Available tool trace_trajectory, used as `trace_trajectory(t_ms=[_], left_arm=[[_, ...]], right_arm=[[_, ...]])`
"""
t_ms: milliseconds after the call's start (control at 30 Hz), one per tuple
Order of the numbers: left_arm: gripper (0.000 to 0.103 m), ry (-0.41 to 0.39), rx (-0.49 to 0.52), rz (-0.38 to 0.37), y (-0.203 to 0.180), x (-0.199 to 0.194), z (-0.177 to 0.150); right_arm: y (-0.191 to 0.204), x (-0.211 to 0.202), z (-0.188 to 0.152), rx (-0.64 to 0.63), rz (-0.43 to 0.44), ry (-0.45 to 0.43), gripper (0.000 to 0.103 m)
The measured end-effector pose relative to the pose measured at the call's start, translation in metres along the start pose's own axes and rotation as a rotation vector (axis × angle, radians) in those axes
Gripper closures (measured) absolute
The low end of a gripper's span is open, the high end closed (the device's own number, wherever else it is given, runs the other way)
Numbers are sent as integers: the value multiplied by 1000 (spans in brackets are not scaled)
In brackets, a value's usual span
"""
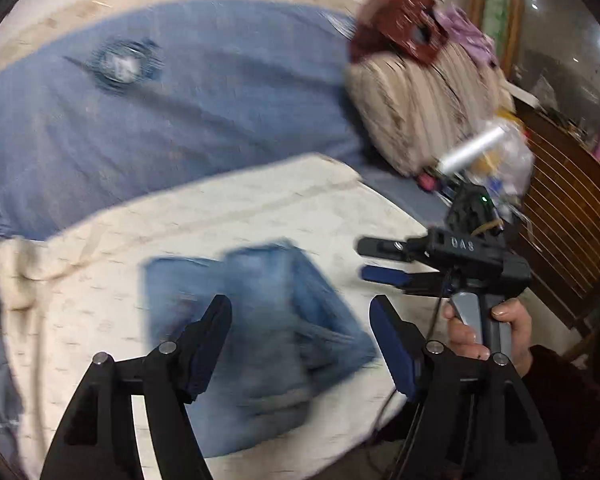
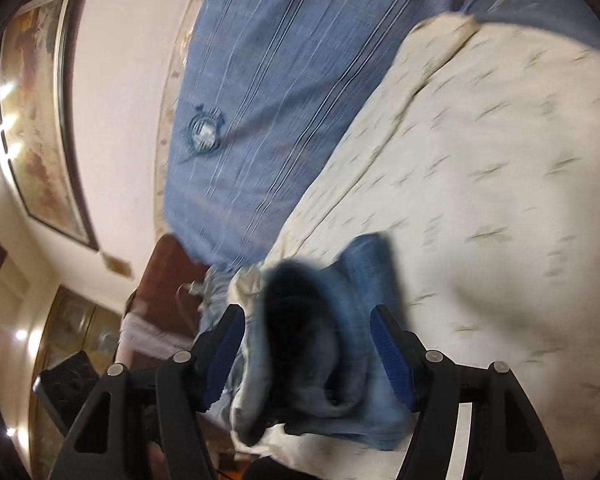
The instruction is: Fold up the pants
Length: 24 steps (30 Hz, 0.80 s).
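In the left wrist view, the pants, blue jeans already folded into a compact bundle, lie on the cream blanket, near the blanket's front edge and in front of the blue striped bedcover. The left gripper hangs over the pants with its jaws wide apart; both pads are clear of the cloth and nothing is held between them. The bundle lies straight ahead of and below this gripper, and its long axis seems to run away from the camera, though the blur makes this uncertain. To the right of the pants, the right gripper is seen from the side, carried by a hand; its two fingers stand apart and point toward the pants, and they appear empty. In the right wrist view, the pants fill the space between the open fingers of the right gripper, with a thick rolled edge rising toward the camera; the blue pads do not seem to press the fabric. I judge that both grippers are almost equally near to the pants, and the fold looks nearly finished, so the next move may only be a small adjusting.
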<state>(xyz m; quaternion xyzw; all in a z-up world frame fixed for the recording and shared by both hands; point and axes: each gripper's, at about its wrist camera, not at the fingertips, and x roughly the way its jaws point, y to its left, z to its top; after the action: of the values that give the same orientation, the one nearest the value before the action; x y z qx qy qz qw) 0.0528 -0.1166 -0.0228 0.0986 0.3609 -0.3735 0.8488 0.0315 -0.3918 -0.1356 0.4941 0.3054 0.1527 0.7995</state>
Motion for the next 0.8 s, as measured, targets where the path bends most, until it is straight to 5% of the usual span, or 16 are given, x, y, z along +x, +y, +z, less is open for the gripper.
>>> trace_trajectory(t_ms=[167, 367, 567, 600, 667, 733, 800], left_arm=[[31, 95, -104, 100, 46, 11, -33], [31, 86, 34, 235, 28, 17, -87], [31, 173, 88, 171, 36, 39, -98], [31, 183, 52, 129, 40, 45, -99], [35, 209, -23, 60, 46, 54, -97], [35, 212, -15, 20, 42, 59, -93], [37, 219, -13, -22, 36, 65, -87]], right_arm=[[16, 37, 18, -79, -97, 50, 31], [35, 62, 27, -61, -25, 147, 31], [44, 108, 9, -31, -56, 234, 31], [46, 116, 7, -53, -78, 234, 36], [51, 132, 2, -90, -137, 248, 84], [64, 131, -1, -168, -164, 205, 96], [81, 120, 1, -255, -206, 142, 97]])
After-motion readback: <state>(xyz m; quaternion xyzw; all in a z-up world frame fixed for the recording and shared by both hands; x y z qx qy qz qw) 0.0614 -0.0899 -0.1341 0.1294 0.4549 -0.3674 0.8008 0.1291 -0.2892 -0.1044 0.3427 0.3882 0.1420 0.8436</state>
